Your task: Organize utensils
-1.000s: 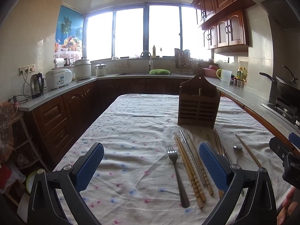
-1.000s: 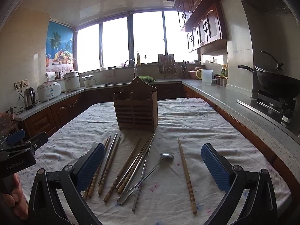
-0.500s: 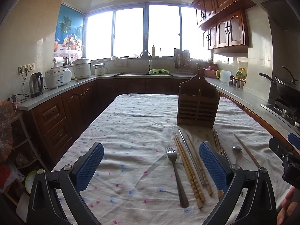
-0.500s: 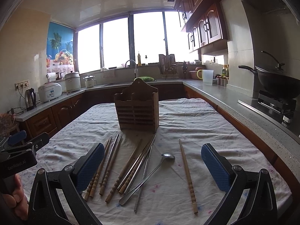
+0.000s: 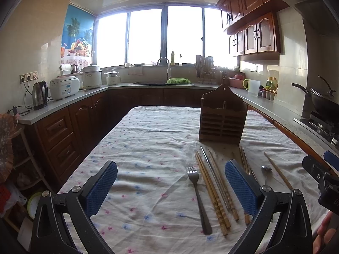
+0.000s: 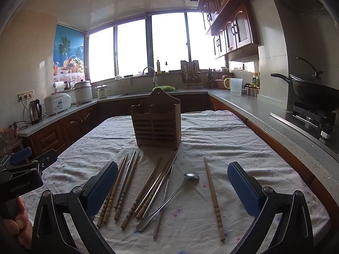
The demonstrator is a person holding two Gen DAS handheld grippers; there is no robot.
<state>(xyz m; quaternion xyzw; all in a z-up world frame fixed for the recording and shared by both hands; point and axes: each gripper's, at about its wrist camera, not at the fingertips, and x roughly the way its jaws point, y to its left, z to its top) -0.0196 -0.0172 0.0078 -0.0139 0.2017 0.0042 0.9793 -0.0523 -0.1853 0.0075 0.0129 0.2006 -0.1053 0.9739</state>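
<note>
A wooden utensil holder (image 5: 222, 118) stands upright on the clothed table; it also shows in the right wrist view (image 6: 156, 124). In front of it lie a metal fork (image 5: 198, 199), several wooden and metal chopsticks (image 5: 214, 190) (image 6: 148, 186), a long metal spoon (image 6: 169, 199) and a single wooden chopstick (image 6: 213, 196) to the right. My left gripper (image 5: 171, 186) is open and empty above the near table, left of the fork. My right gripper (image 6: 172, 188) is open and empty above the chopsticks and spoon.
The table has a white flowered cloth (image 5: 152, 148). Counters ring the room: kettle (image 5: 39, 95) and rice cookers (image 5: 64, 87) at left, sink (image 5: 163, 80) at back, wok on a stove (image 6: 313, 93) at right. The other gripper shows at each view's edge (image 5: 322, 175) (image 6: 21, 175).
Both views have shifted slightly; the holder and utensils look a little nearer in the right wrist view. Both grippers stay open and nothing on the table has moved.
</note>
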